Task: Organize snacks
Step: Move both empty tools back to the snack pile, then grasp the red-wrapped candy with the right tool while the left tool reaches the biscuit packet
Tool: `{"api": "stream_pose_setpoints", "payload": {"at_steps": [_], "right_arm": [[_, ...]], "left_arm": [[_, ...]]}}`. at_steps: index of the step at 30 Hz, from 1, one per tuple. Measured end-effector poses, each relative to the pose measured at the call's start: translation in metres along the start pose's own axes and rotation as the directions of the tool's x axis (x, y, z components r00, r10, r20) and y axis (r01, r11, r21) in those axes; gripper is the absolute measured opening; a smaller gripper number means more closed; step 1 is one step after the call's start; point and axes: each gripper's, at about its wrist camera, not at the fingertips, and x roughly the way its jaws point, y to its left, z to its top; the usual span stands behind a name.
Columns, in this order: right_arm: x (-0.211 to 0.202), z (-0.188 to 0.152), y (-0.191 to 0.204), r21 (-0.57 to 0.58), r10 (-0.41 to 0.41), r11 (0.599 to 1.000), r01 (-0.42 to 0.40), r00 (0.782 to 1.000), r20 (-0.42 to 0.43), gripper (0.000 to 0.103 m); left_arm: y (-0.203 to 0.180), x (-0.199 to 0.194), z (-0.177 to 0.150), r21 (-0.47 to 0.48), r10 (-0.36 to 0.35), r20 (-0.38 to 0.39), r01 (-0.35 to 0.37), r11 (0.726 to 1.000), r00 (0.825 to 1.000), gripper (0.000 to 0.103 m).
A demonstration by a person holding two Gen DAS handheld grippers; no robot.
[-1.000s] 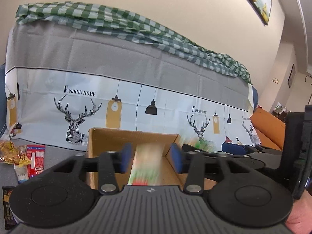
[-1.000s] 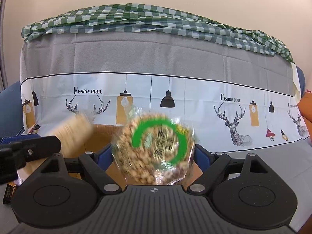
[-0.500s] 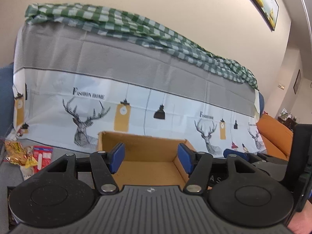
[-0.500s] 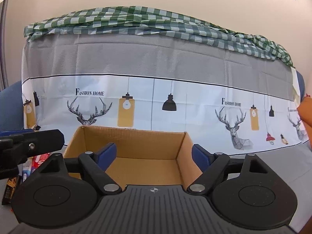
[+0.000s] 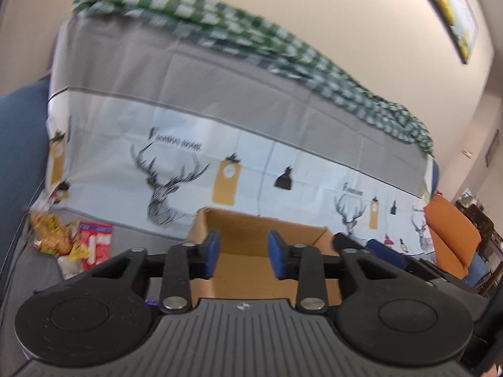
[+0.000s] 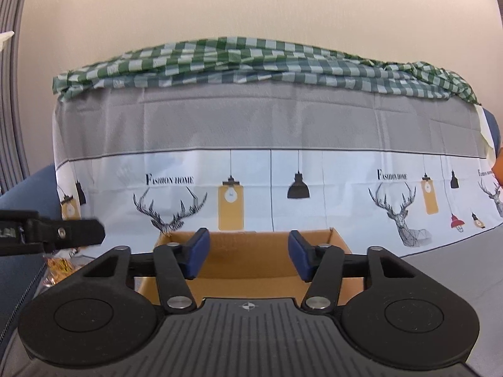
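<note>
1. Cardboard box (image 6: 251,262) sits ahead of both grippers, against the printed cloth (image 6: 270,188).
2. Loose snack packets (image 5: 70,240) lie left of the box.
3. Left gripper (image 5: 242,259) and right gripper (image 6: 246,257): jaws wide, empty.
4. Between picks; next likely reach left for a packet.

The box (image 6: 251,270) stands open-topped, nothing over its mouth — a claw could pass down into it. Behind the box the draped cloth (image 6: 270,188) rises like a wall; left of the box lie snack packets (image 5: 70,242).
</note>
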Motion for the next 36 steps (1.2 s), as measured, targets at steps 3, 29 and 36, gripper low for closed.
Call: {"api": "stream_pose_setpoints", "payload": {"at_steps": [3,29,36], "right_arm": [[0.000,-0.001,0.006,-0.003,0.000,1.000,0.000,1.000,0.002,0.050],[-0.013,-0.042,0.131,-0.181,0.331,0.916,-0.357,0.930,-0.162,0.030],[0.008,-0.098,0.186,-0.208,0.388,0.847,-0.488,0.837,-0.385,0.030]], "left_arm": [[0.010,0.001,0.002,-0.020,0.025,-0.023,-0.025,0.999,0.999,0.027],[0.167,0.005,0.006,-0.109,0.251,-0.293,-0.293,0.950,0.922,0.028],[0.181,0.041,-0.024,-0.075,0.297,-0.424,-0.360,0.930,0.855,0.045]]}}
